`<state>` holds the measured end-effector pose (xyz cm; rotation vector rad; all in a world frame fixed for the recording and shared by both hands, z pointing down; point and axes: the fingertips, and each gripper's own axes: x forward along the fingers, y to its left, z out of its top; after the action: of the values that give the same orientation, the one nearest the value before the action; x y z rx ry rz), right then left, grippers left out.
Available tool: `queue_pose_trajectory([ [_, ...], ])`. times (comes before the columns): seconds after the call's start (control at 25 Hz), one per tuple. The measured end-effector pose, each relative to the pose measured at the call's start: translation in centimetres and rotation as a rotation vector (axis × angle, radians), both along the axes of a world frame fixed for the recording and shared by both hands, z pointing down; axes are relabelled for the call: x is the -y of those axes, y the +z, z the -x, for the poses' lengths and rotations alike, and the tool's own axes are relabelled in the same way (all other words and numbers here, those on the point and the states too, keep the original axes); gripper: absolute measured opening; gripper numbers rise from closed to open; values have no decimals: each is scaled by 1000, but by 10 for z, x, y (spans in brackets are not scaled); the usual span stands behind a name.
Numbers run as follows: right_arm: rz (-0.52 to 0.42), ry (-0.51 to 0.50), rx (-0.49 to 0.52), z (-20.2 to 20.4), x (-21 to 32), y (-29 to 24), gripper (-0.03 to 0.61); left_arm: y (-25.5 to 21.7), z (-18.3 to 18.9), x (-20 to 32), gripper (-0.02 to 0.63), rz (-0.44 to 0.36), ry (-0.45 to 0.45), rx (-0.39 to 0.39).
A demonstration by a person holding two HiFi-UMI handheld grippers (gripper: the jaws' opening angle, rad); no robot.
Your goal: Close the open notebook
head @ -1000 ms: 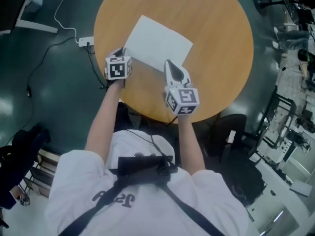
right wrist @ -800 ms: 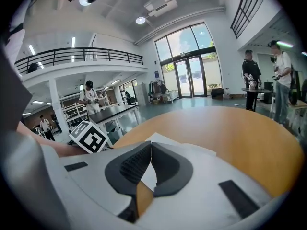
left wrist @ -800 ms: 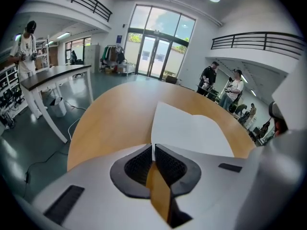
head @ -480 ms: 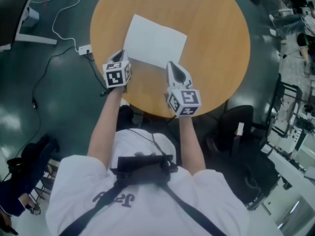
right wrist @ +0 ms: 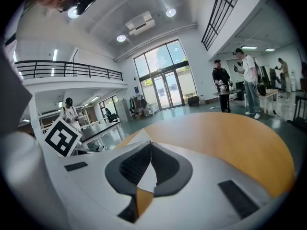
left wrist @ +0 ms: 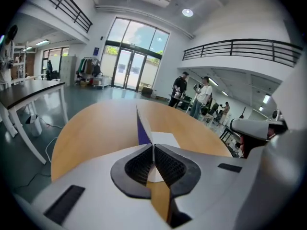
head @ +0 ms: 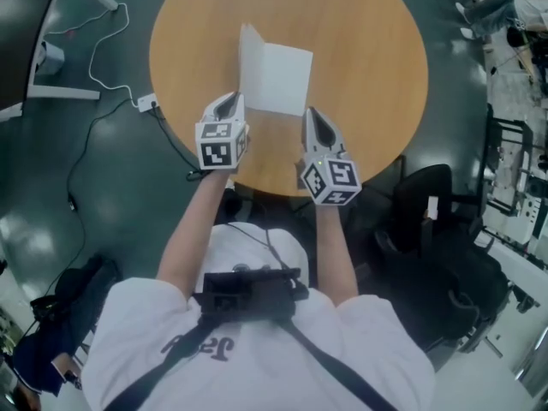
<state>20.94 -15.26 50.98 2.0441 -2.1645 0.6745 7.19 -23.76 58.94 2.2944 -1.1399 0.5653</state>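
The left gripper (head: 229, 101) has just been closing its fingers (left wrist: 139, 166), and they now pinch the thin edge of the notebook's cover (left wrist: 142, 131). The cover is lifted and stands nearly upright, showing a purple face in the left gripper view. The right gripper (head: 311, 112) has its fingers (right wrist: 134, 164) pressed together at the tips with nothing seen between them. Its tip is at the near right corner of the notebook (head: 278, 80); whether it touches the page cannot be told.

The notebook lies near the middle of a round bench (head: 368, 50), its white page flat and its raised cover along the left side.

The bench stands on a dark green, glossy floor (head: 103, 169), where a white cable (head: 107, 32) trails to its left. A black chair (head: 419, 204) sits at its right edge. The room is a tall hall with glass doors (left wrist: 134, 68), a railed balcony (left wrist: 249, 49) and people (left wrist: 201, 95) standing far off.

The bench top is smooth, light brown wood. The finger pads are black and ribbed, set in white shells.
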Motion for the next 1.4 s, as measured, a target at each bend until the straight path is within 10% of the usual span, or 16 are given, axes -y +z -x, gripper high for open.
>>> queue_pose_trajectory([
  [0.52,-43,182,23,-41,-50,-15,18,-3,-76,-35,29,27,223,-55],
  [1.4,12,272,63,-77,-76,15,18,106,-147,-73,31,204,383,145],
])
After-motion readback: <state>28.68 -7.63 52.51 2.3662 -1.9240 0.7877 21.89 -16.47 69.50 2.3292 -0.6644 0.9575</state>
